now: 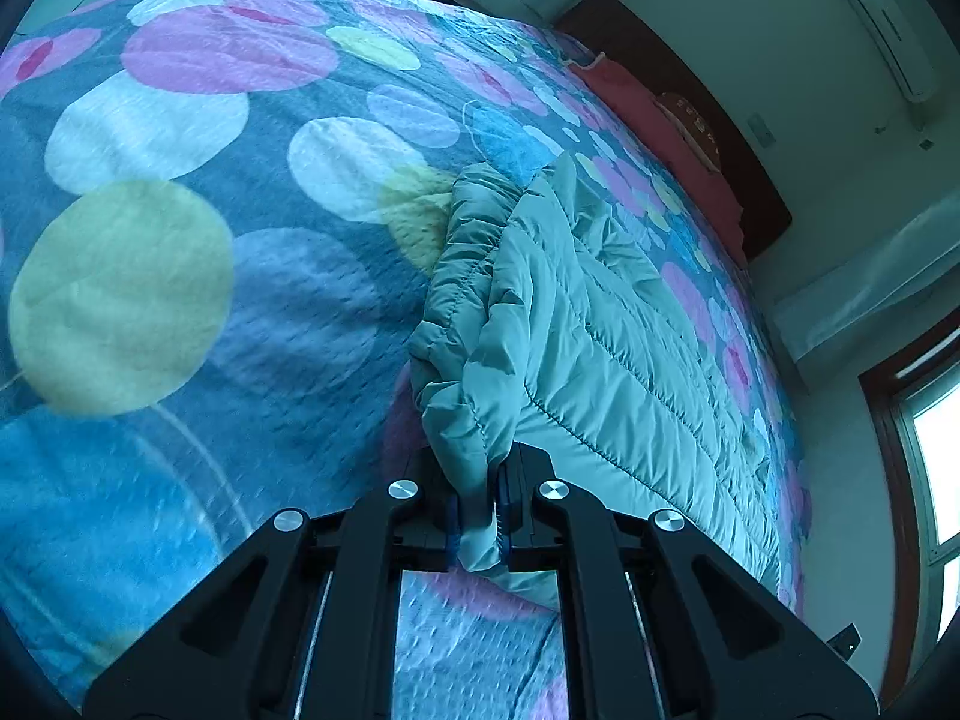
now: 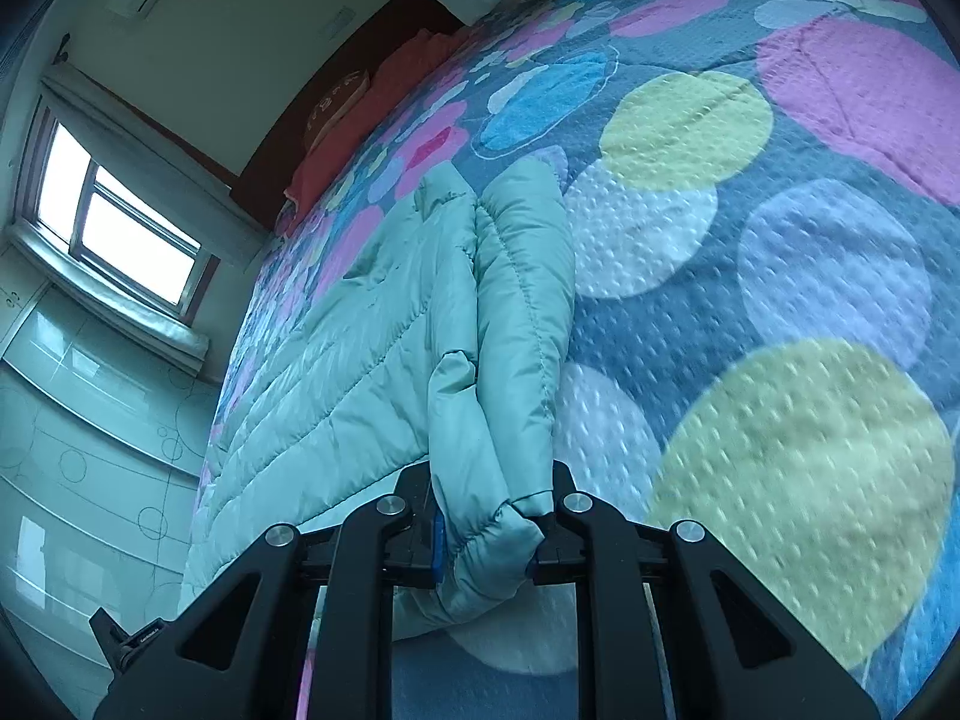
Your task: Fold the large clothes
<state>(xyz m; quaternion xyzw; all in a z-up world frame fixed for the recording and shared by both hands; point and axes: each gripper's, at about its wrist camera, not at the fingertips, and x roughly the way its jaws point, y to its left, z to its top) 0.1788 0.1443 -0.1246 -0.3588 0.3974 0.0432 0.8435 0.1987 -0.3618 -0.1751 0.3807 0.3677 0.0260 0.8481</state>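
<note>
A pale green quilted puffer jacket (image 1: pixel 576 324) lies on a bed with a blue bedspread (image 1: pixel 198 252) printed with large coloured circles. My left gripper (image 1: pixel 480 516) is shut on a bunched edge of the jacket and lifts it a little off the bed. In the right wrist view the jacket (image 2: pixel 372 324) spreads to the left over the bedspread (image 2: pixel 780 276). My right gripper (image 2: pixel 489 534) is shut on a thick folded roll of the jacket, which hangs up from the fingers.
A red pillow (image 1: pixel 666 138) and dark headboard (image 1: pixel 738 156) are at the head of the bed. A window (image 2: pixel 114 222), an air conditioner (image 1: pixel 882 24) and a glossy wardrobe (image 2: pixel 78 420) stand beyond the bed's edge.
</note>
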